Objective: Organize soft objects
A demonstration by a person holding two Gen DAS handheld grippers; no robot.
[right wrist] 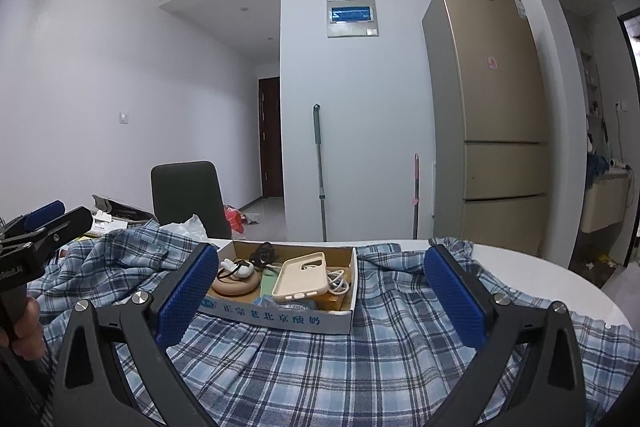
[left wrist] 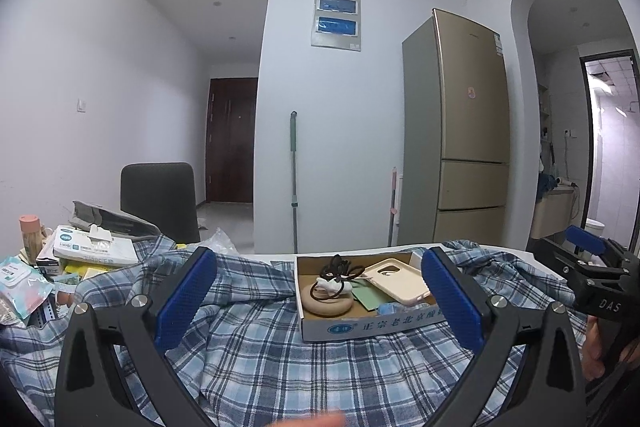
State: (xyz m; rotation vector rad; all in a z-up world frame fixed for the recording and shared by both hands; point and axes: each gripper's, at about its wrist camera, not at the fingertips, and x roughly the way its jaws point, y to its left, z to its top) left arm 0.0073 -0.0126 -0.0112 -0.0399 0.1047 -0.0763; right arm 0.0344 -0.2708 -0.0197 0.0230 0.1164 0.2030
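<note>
Left tongs (left wrist: 320, 301): spread wide, empty, above the blue-and-white plaid fabric shirt (left wrist: 260, 355).
Shirt: spread rumpled over the white tabletop (right wrist: 560, 279).
Shallow cardboard box (right wrist: 280, 317): resting on the shirt, holding a cream phone case (right wrist: 300, 277).
Right tongs (right wrist: 320, 301): spread wide, empty.

- Cardboard box (right wrist: 280, 315) sits mid-cloth, dead ahead of both grippers.
- Plaid shirt (right wrist: 360, 367) bare either side of it.
- Packet clutter (left wrist: 80, 259) blocks far left.

Soft woven plaid cloth (right wrist: 320, 359), matt printed cardboard box (right wrist: 280, 319), seemingly rubbery smooth phone case (right wrist: 300, 277).
</note>
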